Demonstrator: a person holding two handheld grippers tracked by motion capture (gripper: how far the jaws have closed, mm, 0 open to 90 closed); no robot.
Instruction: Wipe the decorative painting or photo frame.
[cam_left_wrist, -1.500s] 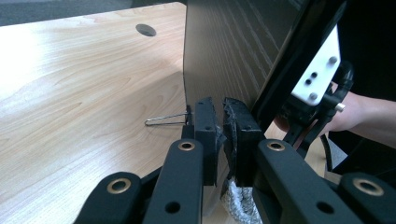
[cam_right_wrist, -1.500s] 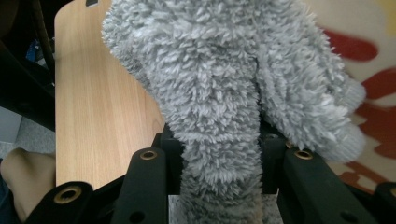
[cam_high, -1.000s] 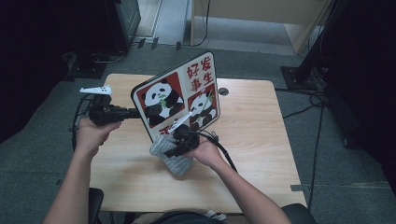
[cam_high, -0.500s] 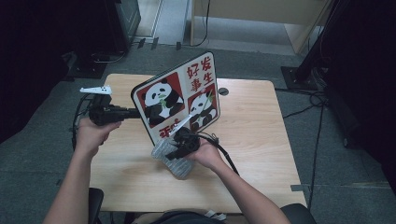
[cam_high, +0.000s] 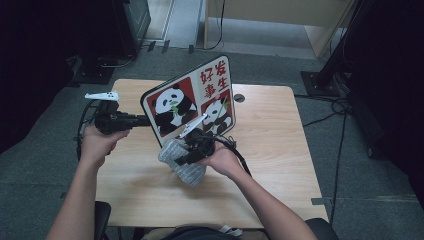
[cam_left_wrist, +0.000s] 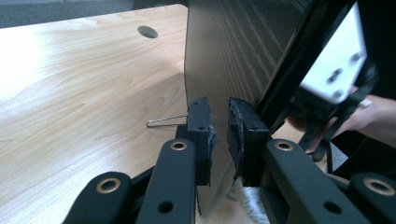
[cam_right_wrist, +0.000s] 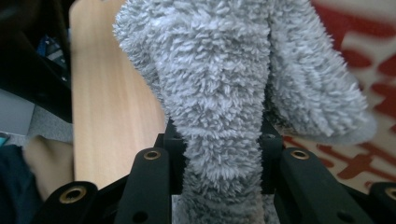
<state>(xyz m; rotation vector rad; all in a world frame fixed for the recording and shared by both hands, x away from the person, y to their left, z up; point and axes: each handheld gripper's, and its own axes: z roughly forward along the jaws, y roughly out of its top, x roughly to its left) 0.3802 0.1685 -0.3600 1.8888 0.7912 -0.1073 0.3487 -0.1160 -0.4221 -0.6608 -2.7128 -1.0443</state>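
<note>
Lifted slightly since earlier frame: right gripper, jaws just closing, clamped on fluffy grey cloth. Left gripper pinching panda board edge, upright at 12 o'clock of cloth. Wire stand behind board on table.

Board: white face with red panels, black-and-white pandas and red characters. Cloth: grey, fluffy. Table: light wood grain; gripper jaws black.
</note>
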